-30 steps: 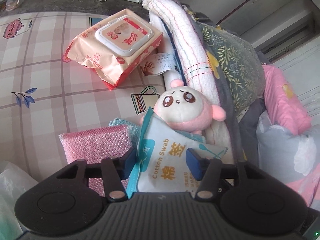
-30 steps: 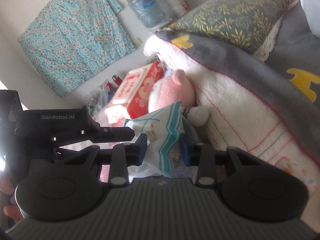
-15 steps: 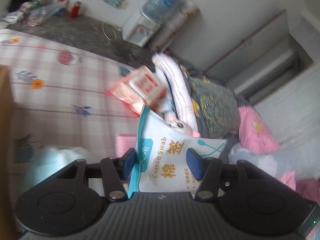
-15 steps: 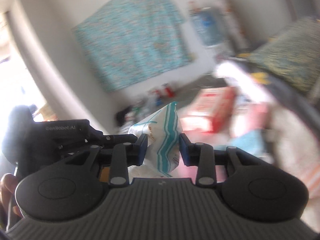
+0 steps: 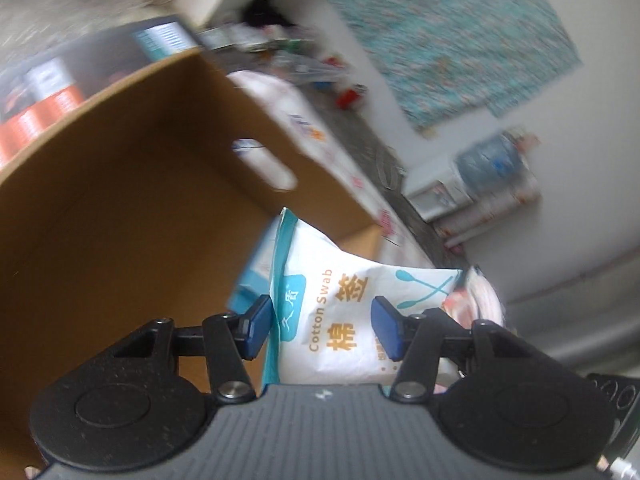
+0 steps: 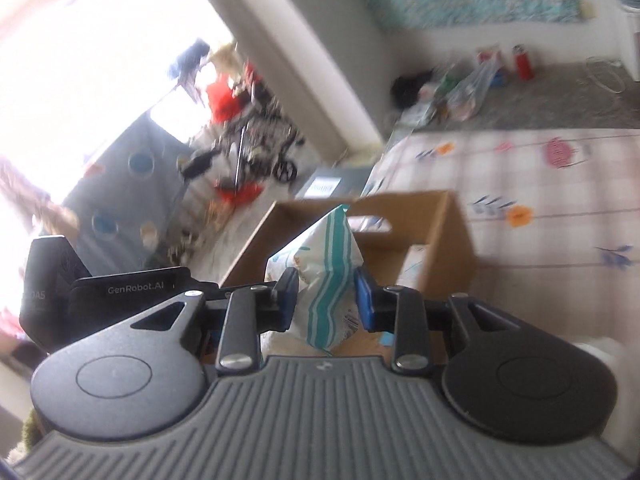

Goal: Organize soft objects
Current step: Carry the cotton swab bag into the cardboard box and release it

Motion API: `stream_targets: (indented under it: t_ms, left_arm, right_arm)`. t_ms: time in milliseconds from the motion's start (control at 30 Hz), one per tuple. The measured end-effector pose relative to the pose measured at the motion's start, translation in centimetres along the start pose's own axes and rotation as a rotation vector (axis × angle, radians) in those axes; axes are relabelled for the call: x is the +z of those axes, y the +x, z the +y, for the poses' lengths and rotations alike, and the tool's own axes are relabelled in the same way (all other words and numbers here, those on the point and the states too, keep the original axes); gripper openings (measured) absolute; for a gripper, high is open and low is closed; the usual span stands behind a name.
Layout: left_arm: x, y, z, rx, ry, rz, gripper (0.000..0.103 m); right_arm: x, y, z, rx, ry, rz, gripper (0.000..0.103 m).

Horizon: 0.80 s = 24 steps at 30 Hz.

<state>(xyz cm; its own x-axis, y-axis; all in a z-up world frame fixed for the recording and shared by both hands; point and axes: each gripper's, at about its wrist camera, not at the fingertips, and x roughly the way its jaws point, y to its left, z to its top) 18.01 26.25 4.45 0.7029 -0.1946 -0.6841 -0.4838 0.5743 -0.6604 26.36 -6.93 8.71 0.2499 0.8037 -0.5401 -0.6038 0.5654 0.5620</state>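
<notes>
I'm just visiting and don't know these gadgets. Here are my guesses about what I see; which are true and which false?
1. Both grippers hold the same packet. True: the left gripper and the right gripper are each closed on the cotton swab packet.
2. The packet is labelled "Cotton Swab". True.
3. A plastic basket lies ahead. False: it is a brown cardboard box with a hand-hole cut in its wall.
4. The packet already rests on the box floor. False: it is held up between the pads, at the box opening.
5. The wall cloth is plain red. False: it is teal with a small pattern.
</notes>
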Motion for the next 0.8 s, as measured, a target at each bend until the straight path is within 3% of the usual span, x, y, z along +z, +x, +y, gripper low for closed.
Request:
stream_targets:
  t_ms: [167,333,400,500,600,800]
  left_arm:
    - [3.0,2.1,3.7,0.063,-0.132,-0.006,0.054]
    - [5.2,4.4,5.4,0.124,-0.201,-0.034,0.052]
    - [5.2,5.2,6.4,0.17,-0.207,-0.036,0.052]
    - [5.0,7.5,7.3,0.216,-0.21,0.023,0.051]
    - [4.2,8.6,7.8,0.228,-0.193,0.084,0.047]
    - [4.8,8.0,7.3,0.211,-0.189,0.052,0.047]
  right_arm:
    - [1.5,7.0,3.8,-0.015,-0.118,0.125,0.029]
    - [4.3,13.0,5.3,-0.022,-0.216,0.205,0.029]
    - [5.3,15.4,5.5,-0.036,-0.308,0.239,0.031]
    - [5.9,18.8,6.4,-0.182,-0.497,0.226,0.031]
    - [5.4,19.5,6.3,-0.254,-0.615,0.207,0.031]
    - [4.9,18.8,5.8,-0.226,-0.677,0.226,0.029]
